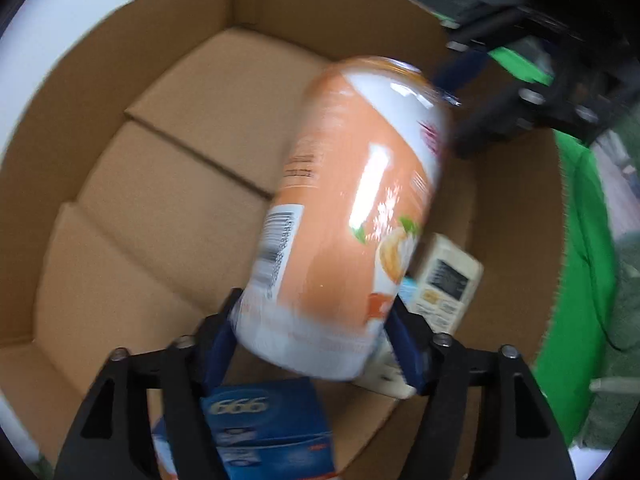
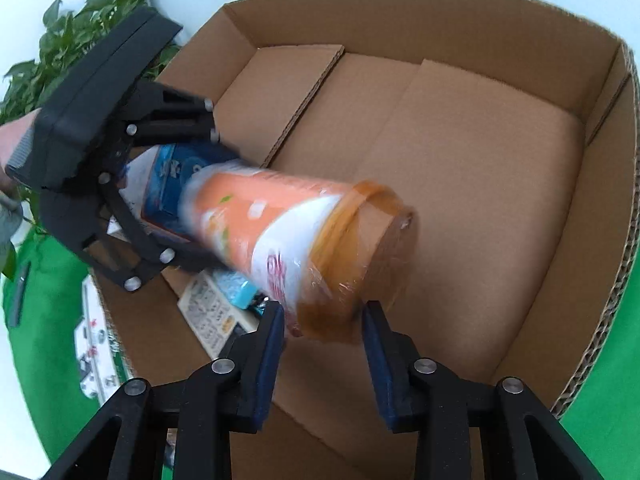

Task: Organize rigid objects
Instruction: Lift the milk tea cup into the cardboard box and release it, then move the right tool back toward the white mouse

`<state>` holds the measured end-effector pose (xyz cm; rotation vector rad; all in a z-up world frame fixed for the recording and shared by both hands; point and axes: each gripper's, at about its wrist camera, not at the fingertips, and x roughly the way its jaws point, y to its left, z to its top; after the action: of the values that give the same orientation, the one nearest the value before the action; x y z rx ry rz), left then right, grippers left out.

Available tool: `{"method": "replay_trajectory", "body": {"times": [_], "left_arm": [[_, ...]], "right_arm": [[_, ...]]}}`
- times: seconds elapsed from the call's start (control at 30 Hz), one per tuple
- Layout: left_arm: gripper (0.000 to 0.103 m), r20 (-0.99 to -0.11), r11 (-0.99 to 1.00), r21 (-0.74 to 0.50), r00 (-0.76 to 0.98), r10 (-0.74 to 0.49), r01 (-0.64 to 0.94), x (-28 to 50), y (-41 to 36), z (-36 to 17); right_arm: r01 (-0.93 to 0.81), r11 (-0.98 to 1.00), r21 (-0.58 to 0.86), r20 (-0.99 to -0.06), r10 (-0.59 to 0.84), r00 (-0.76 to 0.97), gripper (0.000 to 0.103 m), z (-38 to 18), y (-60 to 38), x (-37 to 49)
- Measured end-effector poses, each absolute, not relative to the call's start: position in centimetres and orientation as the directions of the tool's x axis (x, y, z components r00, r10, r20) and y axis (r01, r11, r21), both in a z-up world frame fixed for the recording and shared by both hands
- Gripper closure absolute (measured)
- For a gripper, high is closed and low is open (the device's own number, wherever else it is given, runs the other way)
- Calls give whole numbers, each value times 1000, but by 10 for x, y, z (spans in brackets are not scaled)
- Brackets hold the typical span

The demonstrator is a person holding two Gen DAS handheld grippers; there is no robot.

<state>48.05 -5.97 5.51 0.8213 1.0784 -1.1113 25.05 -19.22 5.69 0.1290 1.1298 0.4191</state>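
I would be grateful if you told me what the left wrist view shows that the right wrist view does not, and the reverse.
Left wrist only: a cream remote with a dark display, lying in the box beside the cup, and the "666" print on the blue carton.

Right wrist only: the cup's amber lid end, a leafy plant outside the box, and a hand behind the left tool.

Both: the orange cup between the two tools, the cardboard box and green cloth.
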Motion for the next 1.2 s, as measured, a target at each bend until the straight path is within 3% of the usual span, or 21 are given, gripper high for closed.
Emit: {"method": "replay_trajectory", "body": {"times": [0.2,0.47,0.7,0.83,0.97,1.2], "left_arm": [[14,-928,373,80,206,-311,924,469,-43,93],[5,-842,389,248,396,-366,887,349,12,156],[3,-861,435,285,428,-274,854,251,81,114],[5,-890,484,307,428,-160,819,228,123,60],[18,-923,569,199,348,-166,798,234,158,25],[38,-901,587,-132,150,-407,799,266,194,19]], "right_arm": [[-260,934,243,-842,337,421,63,82,-184,211],[-435,854,286,-716,492,495,57,122,-145,102],[-511,797,322,-730,553,402,56,66,-79,50],[-478,728,492,-698,658,283,56,22,-36,44],[-367,742,561,-698,663,271,57,-2,-3,61],[-171,712,681,-658,698,283,60,-21,13,92]]}}
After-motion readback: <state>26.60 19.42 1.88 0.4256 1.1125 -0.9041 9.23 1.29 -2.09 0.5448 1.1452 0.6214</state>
